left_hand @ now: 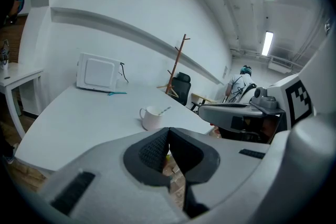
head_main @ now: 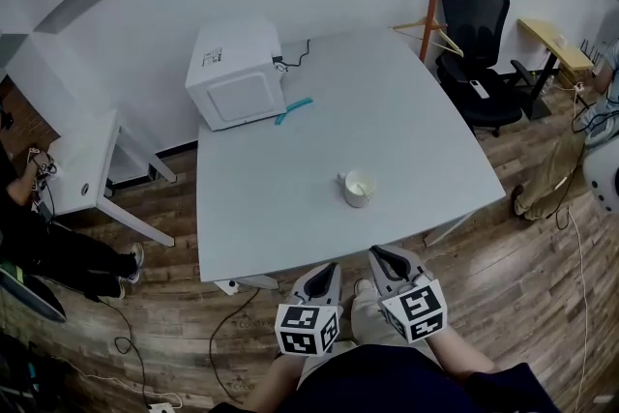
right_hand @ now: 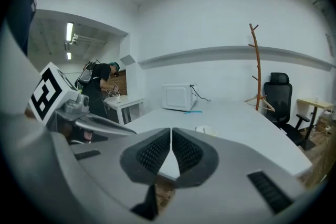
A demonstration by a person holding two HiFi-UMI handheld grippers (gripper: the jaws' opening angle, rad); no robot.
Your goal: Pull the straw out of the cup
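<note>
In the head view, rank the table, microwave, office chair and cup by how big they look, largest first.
1. table
2. microwave and office chair: near alike, and the chair stands farther away, so unranked
3. cup

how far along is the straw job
Done: nothing, the straw sits in the cup. In hand: nothing; the left gripper and right gripper are shut and empty, short of the cup. Left: reach the cup, grip the straw, pull it out.

Bare table [head_main: 290, 198] from near edge to cup [head_main: 358, 188]; microwave [head_main: 237, 73], teal tool [head_main: 293, 109] far back
</note>
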